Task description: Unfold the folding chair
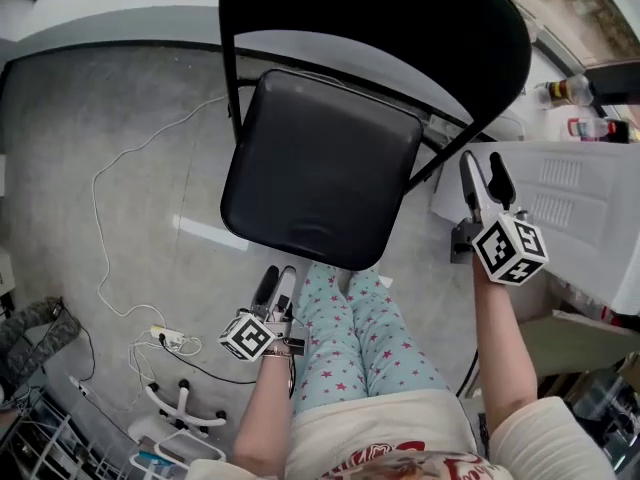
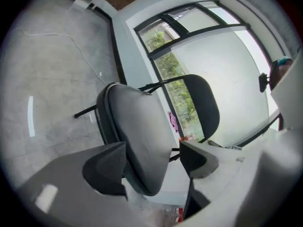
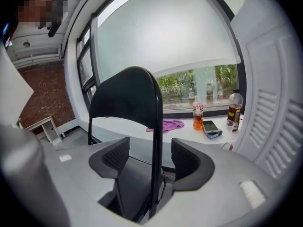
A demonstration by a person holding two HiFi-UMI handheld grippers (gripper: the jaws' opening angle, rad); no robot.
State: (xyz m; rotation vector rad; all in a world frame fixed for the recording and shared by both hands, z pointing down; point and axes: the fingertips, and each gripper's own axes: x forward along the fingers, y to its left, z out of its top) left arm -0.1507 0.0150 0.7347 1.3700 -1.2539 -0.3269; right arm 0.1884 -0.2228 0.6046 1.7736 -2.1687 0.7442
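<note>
While the folding chair (image 1: 320, 168) stands opened out on the grey floor (image 1: 130, 88) just ahead of the person's legs (image 1: 360, 338), both grippers hang clear of it. Its seat (image 1: 310, 183) lies flat and its backrest (image 1: 400, 28) rises on the far side. Just short of the seat's near edge, the left gripper (image 1: 275, 286) has its fingers spread, with nothing between them. Beside the chair's right frame, the right gripper (image 1: 486, 180) also has its fingers spread wide, pinching nothing; the frame tube (image 3: 156, 141) shows beyond the gap. A white cable (image 1: 100, 218) trails over the floor at the left.
</note>
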